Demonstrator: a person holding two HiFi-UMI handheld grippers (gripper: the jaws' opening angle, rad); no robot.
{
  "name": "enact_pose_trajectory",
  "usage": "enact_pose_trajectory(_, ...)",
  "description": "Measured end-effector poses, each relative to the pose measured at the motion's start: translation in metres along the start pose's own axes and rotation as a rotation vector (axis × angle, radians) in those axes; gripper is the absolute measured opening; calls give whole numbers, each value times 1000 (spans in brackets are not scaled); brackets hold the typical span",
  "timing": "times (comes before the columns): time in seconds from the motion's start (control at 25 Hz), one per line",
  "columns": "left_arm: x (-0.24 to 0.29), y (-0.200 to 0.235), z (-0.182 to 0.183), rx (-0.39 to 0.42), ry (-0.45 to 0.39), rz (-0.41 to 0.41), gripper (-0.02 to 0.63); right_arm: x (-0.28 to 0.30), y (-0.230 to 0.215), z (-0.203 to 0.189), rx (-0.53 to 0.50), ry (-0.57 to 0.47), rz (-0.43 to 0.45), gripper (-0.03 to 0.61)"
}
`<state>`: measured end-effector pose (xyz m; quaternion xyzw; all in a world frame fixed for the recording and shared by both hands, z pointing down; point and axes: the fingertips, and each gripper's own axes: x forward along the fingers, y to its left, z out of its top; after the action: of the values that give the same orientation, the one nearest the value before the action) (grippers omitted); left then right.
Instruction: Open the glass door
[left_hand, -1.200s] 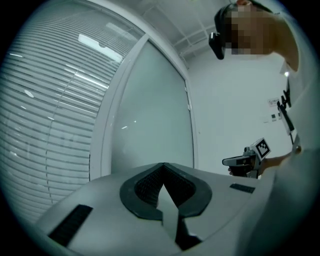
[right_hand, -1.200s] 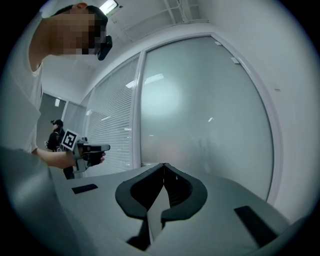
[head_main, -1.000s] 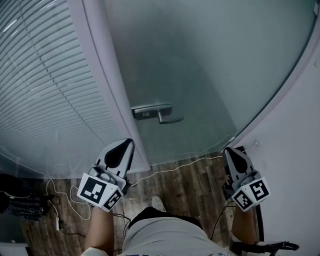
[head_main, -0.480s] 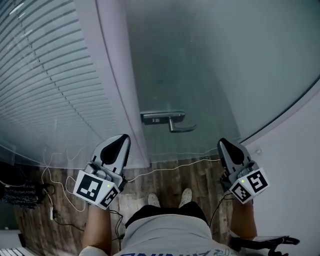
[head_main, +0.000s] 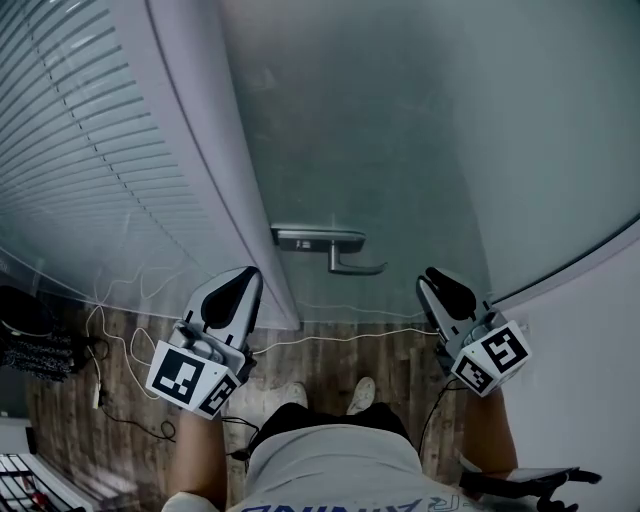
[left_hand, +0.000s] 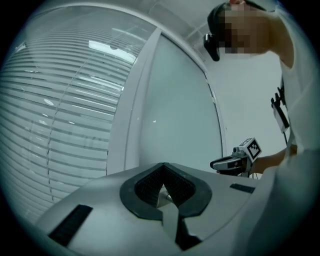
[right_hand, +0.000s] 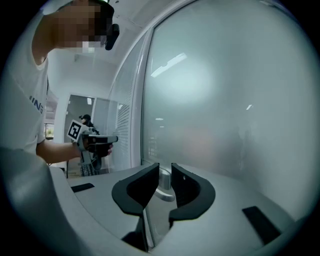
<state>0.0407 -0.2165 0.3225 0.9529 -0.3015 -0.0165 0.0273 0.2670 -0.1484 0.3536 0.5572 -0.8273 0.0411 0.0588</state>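
The frosted glass door (head_main: 400, 130) stands closed, with a metal lever handle (head_main: 350, 264) on a plate (head_main: 318, 240) near its left edge. My right gripper (head_main: 438, 284) hovers just right of the lever's tip and points at the door. Its jaws are opening, and in the right gripper view the handle (right_hand: 164, 186) shows through the narrow gap of the gripper (right_hand: 165, 167), ahead of it and not pressed by the pads. My left gripper (head_main: 236, 292) is in front of the pale door post (head_main: 200, 150), left of the handle. Its jaws (left_hand: 162, 170) meet at the tips with nothing in them.
A glass wall with horizontal blinds (head_main: 70, 130) runs left of the post. A white wall (head_main: 590, 330) closes the right side. A thin white cable (head_main: 340, 338) lies across the wood floor (head_main: 330, 365) at the door's foot, and a dark object (head_main: 30, 345) sits far left.
My right gripper has moved left, closer to the lever, and its jaws have parted a little. The left gripper has shifted only slightly. The person's feet have come nearer to the door.
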Motion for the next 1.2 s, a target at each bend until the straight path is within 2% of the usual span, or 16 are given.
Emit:
enact_pose_trajectory(0.16, 5, -9, -11, 2, 20, 15, 0, 15, 0, -26, -35, 84, 71, 115)
enact_pose_trajectory(0.32, 5, -6, -13, -1, 37, 31, 1, 42, 2, -53, -121, 218, 126, 164)
enact_pose_trajectory(0.44, 4, -3, -16, -8, 46, 45, 0, 58, 4, -77, -177, 315, 166, 231)
enact_pose_trajectory(0.6, 3, -3, -22, -12, 60, 51, 2, 70, 2, -96, -273, 394, 170, 233)
enact_pose_trajectory(0.72, 2, -4, -30, -11, 66, 55, 2, 75, 3, -109, -308, 425, 168, 231)
enact_pose_trajectory(0.8, 1, -3, -32, -11, 67, 57, 0, 77, 3, -114, -313, 436, 161, 225)
enact_pose_trajectory(0.84, 1, -2, -31, -12, 67, 59, 0, 78, 2, -112, -315, 435, 153, 167)
enact_pose_trajectory(0.88, 2, -1, -29, -14, 67, 59, 0, 79, 0, -110, -315, 433, 148, 147)
enact_pose_trajectory(1.08, 2, -1, -26, -17, 71, 58, 2, 78, -3, -105, -293, 444, 154, 144)
enact_pose_trajectory(1.2, 3, -4, -26, -15, 73, 52, 1, 78, -3, -110, -244, 429, 151, 144)
